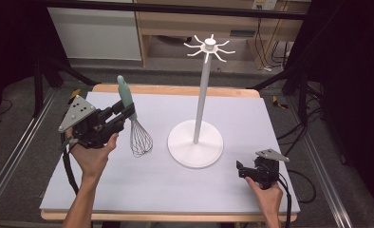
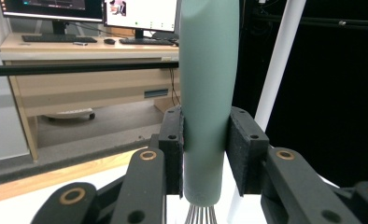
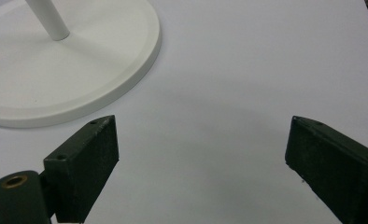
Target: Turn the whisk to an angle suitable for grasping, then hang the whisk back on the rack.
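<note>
A: Here, we see the left gripper [image 1: 124, 112] clamped on the whisk [image 1: 133, 124], the pads pressing the green handle [image 2: 208, 93] low down, just above the wires.

B: Where does the whisk sit on the table [image 1: 251, 118]?

A: It hangs off the mat at about nine o'clock from the stand [image 1: 196, 142], handle up, wires [image 1: 141, 138] down, tilted a little.

B: How will it handle, do we think?

A: Light, we judge. The handle looks stiff and smooth, so it could slip or swing in the pads; the wire loops would spring and bend. The handle is the part to grip, and a hold low on it leaves the top free for a hook [image 1: 223, 51], at twelve o'clock above the base.

B: And the right gripper [image 1: 244, 170]?

A: Its jaws stand wide with nothing between them, resting at four o'clock from the stand.
</note>
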Tool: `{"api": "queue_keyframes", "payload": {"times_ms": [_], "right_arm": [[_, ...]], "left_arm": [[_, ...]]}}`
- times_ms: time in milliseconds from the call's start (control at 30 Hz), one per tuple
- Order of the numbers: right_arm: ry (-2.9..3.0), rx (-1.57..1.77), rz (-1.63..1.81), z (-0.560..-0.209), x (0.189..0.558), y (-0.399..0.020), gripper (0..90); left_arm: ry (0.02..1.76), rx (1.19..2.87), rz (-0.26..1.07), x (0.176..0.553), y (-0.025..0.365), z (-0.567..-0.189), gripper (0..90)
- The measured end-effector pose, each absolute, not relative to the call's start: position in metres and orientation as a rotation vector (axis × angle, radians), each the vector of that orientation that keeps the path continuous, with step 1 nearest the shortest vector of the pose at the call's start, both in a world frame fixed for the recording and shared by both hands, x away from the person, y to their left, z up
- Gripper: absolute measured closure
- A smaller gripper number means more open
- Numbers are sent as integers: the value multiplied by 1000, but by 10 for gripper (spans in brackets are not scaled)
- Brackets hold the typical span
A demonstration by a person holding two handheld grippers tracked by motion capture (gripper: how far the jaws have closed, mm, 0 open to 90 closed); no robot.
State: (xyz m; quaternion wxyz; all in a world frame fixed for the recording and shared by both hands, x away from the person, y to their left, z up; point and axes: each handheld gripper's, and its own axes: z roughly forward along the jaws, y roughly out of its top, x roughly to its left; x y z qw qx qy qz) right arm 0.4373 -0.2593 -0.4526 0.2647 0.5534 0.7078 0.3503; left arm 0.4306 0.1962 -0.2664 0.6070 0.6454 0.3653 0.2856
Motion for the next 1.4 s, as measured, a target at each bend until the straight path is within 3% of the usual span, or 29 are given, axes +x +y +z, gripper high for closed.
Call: {"api": "queue_keyframes", "payload": {"times_ms": [1400], "right_arm": [[1911, 1476, 951, -452, 437, -260, 101]], "left_arm": [[784, 1560, 605, 496, 129, -232, 683]]}}
